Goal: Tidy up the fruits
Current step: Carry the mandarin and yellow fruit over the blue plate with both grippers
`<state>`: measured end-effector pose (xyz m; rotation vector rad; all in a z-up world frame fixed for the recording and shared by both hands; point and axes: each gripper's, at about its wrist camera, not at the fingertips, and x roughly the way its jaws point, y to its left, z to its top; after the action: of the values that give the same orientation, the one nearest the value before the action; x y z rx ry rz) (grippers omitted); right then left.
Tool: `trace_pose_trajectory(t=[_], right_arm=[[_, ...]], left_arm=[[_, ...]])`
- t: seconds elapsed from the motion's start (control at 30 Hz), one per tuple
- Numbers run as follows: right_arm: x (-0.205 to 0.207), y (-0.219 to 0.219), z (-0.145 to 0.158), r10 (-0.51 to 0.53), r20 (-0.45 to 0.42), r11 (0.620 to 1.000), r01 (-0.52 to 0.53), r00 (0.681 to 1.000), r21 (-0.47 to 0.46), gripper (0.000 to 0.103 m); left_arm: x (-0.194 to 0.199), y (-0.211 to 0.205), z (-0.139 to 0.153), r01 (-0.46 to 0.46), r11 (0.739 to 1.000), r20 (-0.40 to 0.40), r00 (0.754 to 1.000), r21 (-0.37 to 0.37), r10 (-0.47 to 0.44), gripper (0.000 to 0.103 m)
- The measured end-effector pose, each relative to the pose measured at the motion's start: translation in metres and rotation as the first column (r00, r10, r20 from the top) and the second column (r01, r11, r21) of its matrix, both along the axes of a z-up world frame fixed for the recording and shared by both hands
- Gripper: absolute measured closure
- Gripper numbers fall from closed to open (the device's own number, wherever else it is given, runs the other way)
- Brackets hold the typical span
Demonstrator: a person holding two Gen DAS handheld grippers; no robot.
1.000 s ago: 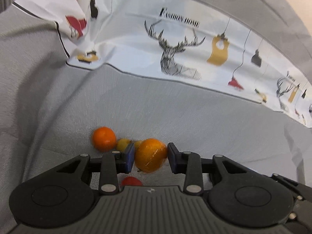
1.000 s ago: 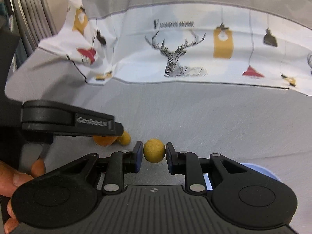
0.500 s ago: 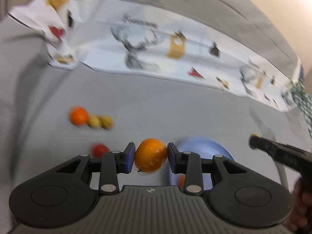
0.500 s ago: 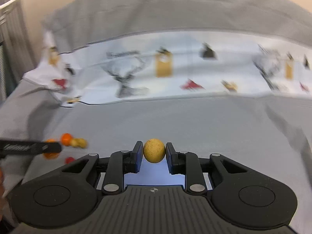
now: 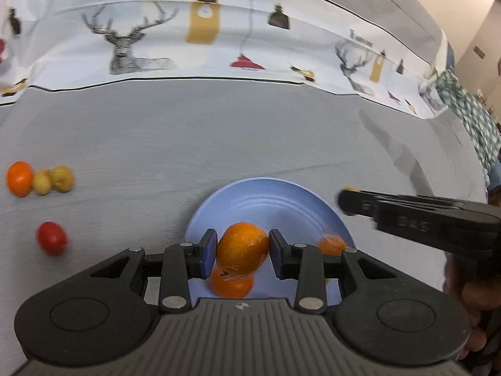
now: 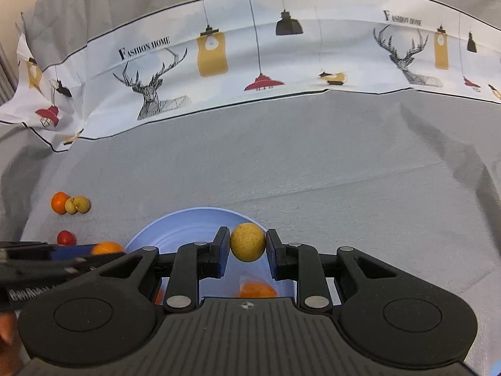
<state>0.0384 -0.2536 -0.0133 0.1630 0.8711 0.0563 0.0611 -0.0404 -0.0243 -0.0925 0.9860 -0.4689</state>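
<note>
Left wrist view: the left gripper (image 5: 242, 252) has its fingers clamped on an orange (image 5: 242, 247), held over the near part of a blue plate (image 5: 266, 200) on the grey desk (image 5: 219, 131). Two more oranges lie in the plate. At far left lie an orange, two yellow fruits (image 5: 53, 180) and a red fruit (image 5: 51, 238).

Right wrist view: the right gripper (image 6: 247, 246) has its fingers closed on a yellow ball-shaped fruit (image 6: 247, 246), above the blue plate.
</note>
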Motion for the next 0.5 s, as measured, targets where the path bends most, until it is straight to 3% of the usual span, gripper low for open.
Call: trace_pose_trajectory(t=[0.5], right_arm=[[0.011,0.007,-0.016,0.000,-0.078,1.000,-0.002,0.997,-0.019,0.077]], left_arm=[[0.010,-0.022,-0.017,0.024,0.998,-0.008,1.000,0.055,-0.024,0.063]])
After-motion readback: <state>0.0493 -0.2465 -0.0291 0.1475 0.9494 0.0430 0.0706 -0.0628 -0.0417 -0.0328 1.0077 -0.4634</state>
